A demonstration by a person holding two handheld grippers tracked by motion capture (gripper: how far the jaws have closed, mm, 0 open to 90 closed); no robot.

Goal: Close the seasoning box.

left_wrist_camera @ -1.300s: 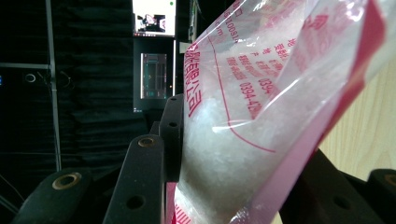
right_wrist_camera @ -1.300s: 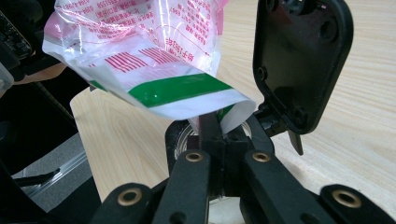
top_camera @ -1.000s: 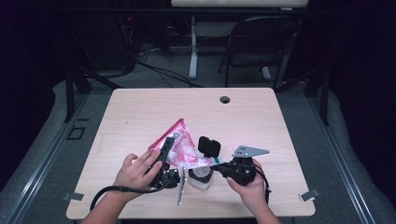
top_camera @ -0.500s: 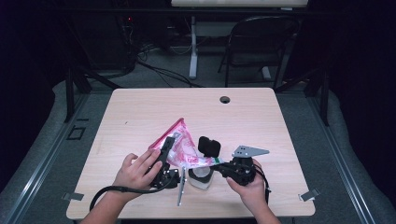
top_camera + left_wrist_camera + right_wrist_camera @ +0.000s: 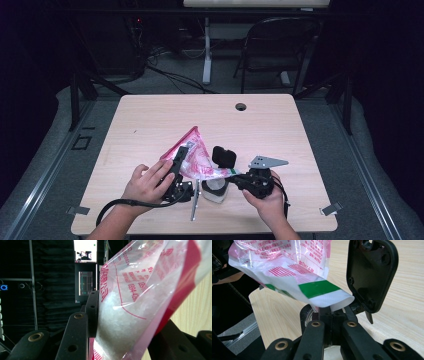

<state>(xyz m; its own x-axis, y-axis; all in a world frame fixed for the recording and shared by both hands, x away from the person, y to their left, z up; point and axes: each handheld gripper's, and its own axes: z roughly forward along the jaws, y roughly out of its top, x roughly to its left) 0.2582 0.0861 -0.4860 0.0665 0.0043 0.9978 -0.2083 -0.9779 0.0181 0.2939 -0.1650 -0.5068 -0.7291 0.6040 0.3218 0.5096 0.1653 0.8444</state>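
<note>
A clear plastic bag (image 5: 192,157) with pink and red print, holding white grains, hangs tilted between my two grippers near the table's front edge. My left gripper (image 5: 182,161) is shut on the bag's full body (image 5: 130,310), with a jaw on each side of it. My right gripper (image 5: 235,176) is shut on the bag's lower corner (image 5: 322,293), the one with the green stripe, and its jaws (image 5: 333,311) pinch the white edge. A small white cup (image 5: 216,192) stands on the table just below that corner.
A thin metal rod (image 5: 194,204) lies on the wooden table (image 5: 210,120) beside the cup. A black plate-like part (image 5: 224,156) stands upright next to the bag. A cable hole (image 5: 240,106) sits near the far edge. A folding chair (image 5: 280,45) stands beyond the table.
</note>
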